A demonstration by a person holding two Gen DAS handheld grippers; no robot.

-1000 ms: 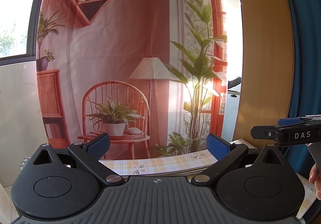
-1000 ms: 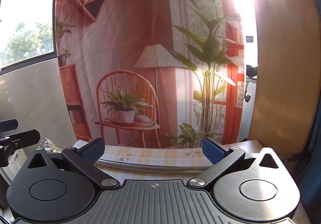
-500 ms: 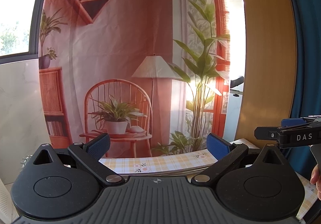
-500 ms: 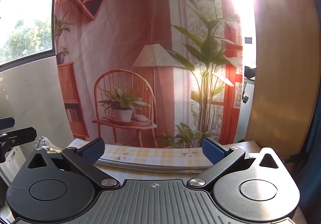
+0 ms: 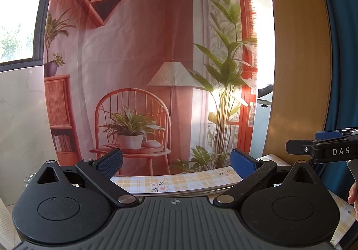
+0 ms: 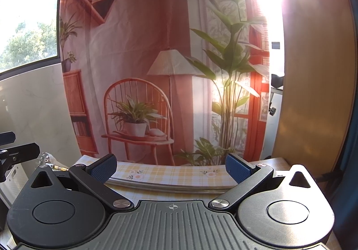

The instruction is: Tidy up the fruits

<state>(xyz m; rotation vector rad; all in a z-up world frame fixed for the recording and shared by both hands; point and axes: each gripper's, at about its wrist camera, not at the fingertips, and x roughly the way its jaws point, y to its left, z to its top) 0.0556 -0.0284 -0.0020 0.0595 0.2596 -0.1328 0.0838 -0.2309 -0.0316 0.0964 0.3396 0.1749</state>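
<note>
I hold both claws level, above the near edge of the table [image 5: 179, 182], and they point at the printed backdrop [image 5: 138, 52] hung behind it, not down at any work. My left claw [image 5: 176, 161] has its blue pads spread wide apart with nothing between them, and my right claw [image 6: 171, 166] is spread just as wide and just as empty. No fruit shows in either view, so I cannot say where it lies; I judge it sits lower on the table, hidden under the claw bodies, though that is only a guess. All I see of the table is its far strip, covered by a yellow checked cloth [image 6: 170, 175] with small flowers. At the far left of the right view a bit of clear wrap and a small metal pin [image 6: 54, 167] lie beside the cloth. I take this as the very start: nothing is picked up or sorted yet. The next move calls for tipping both claws down until the fruit comes into view, then choosing one piece to close on. The only writing I can read is "DAS", in white letters on the side of my right claw where it shows at the right of the left view.
</note>
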